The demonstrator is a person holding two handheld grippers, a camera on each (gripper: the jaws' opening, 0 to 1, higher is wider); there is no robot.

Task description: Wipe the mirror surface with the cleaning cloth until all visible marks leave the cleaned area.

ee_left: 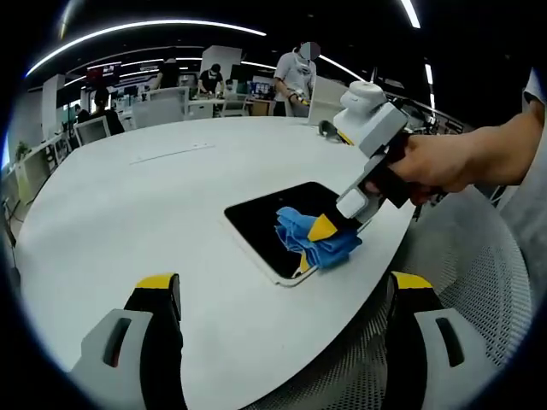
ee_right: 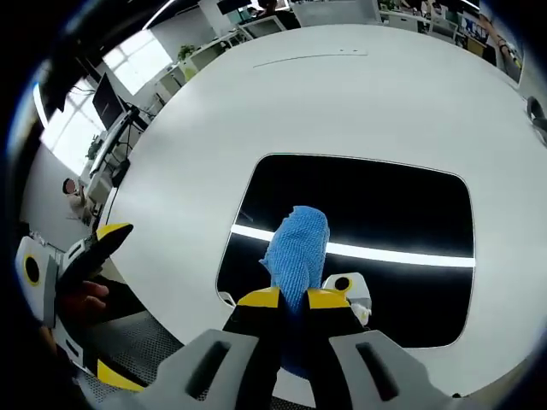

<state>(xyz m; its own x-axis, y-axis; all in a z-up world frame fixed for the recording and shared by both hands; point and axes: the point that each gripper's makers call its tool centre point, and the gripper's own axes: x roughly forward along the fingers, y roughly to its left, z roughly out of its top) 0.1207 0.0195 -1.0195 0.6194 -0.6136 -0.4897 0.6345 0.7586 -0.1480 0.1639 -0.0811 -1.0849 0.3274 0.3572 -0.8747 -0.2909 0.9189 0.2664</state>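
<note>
Mirror [ee_right: 359,213] lies flat on your white surface [ee_right: 342,94], dark glass filling the centre of the right gripper view. Your right hand-held gripper [ee_right: 292,299] is clamped on the blue cleaning cloth [ee_right: 297,248], pressing it against the mirror's near edge at lower centre. Your left hand-held gripper [ee_left: 286,286] hangs wide open at the bottom of its view, holding nothing.

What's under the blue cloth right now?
The blue cloth, pinched in the right gripper, lies on the dark mirror near its edge. Bare glass around it reflects a ceiling light strip. Any marks beneath the cloth are covered, so they cannot be judged.
</note>
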